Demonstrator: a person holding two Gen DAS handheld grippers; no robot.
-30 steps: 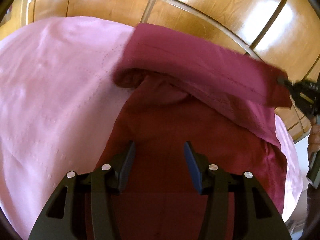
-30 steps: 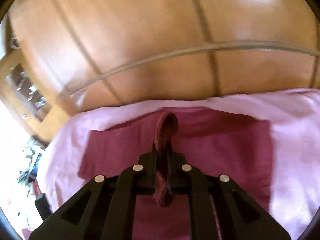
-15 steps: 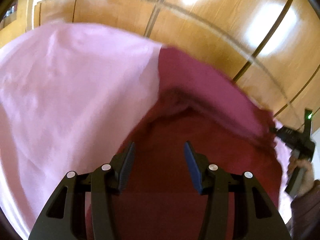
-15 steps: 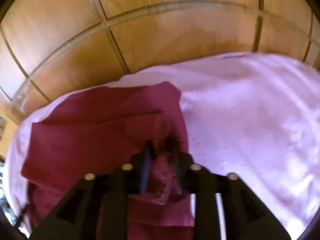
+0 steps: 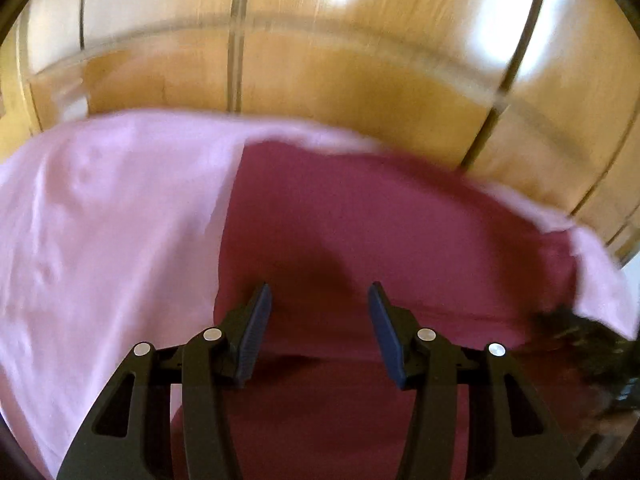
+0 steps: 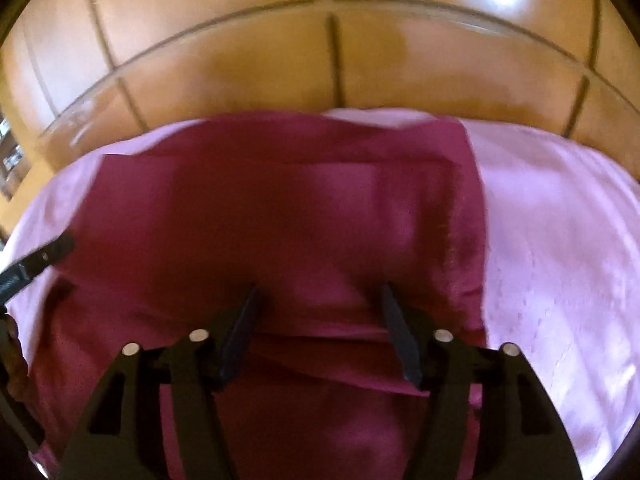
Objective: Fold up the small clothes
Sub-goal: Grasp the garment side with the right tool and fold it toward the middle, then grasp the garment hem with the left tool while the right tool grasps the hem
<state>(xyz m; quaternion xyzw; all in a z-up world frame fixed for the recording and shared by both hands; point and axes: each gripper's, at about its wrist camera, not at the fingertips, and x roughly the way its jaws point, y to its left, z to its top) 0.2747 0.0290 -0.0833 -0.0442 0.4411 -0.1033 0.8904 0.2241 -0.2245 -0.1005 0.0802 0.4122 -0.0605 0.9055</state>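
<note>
A dark red garment lies folded and flat on a pink sheet. It also shows in the right wrist view, with a folded layer's edge crossing near the fingers. My left gripper is open and empty just above the garment's near part. My right gripper is open and empty over the garment, holding nothing. The right gripper shows blurred at the right edge of the left wrist view. The left gripper's finger shows at the left edge of the right wrist view.
The pink sheet covers the surface and spreads wide on both sides of the garment. Behind it stands a glossy wooden panelled wall, also in the right wrist view. A wooden shelf shows at the far left.
My right gripper has opened and let go of the garment's edge, which now lies flat, folded over. Both grippers have shifted over the garment.
</note>
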